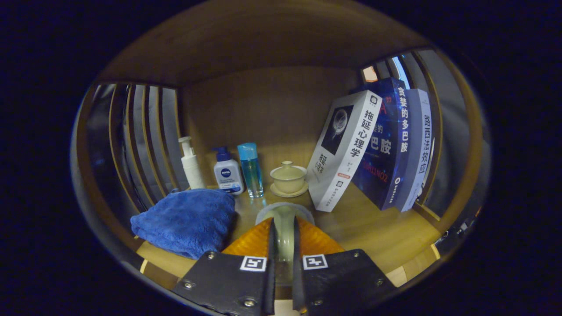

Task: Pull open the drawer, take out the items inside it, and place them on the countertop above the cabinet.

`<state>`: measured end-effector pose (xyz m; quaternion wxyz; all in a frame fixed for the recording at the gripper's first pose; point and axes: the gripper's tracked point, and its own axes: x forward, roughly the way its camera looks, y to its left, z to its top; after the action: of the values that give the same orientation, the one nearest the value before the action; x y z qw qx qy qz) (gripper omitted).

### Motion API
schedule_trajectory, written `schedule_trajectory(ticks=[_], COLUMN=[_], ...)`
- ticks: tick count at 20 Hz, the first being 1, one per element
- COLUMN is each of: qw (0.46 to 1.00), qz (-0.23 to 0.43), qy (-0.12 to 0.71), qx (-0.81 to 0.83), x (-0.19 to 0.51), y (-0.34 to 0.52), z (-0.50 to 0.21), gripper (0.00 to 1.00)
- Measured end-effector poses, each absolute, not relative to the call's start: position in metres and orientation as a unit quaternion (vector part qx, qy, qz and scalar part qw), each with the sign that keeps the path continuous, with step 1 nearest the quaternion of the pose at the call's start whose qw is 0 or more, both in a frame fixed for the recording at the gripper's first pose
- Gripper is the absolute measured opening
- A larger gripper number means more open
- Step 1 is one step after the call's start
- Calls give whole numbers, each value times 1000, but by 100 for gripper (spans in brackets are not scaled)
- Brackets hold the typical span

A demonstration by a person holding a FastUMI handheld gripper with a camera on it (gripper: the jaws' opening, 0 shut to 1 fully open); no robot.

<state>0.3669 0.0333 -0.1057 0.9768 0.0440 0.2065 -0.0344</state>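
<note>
Gripper view: claw (284,237) pinches a pale green cup (284,219) above the wooden surface (373,232), beside a blue towel (186,221).

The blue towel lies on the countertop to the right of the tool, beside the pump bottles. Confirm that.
Not quite: the gripper view shows the blue towel to the left of the tool, not the right. It does lie on the countertop beside the pump bottles. The tool is shut on a pale cup.
</note>
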Motion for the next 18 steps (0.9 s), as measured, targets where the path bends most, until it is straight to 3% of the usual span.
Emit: schedule_trajectory(ticks=[9,18], qw=[980,989], qz=[-30,24], qy=[195,141], qx=[36,30], x=[349,209], y=[31,43], z=[-96,-36], gripper=[25,25])
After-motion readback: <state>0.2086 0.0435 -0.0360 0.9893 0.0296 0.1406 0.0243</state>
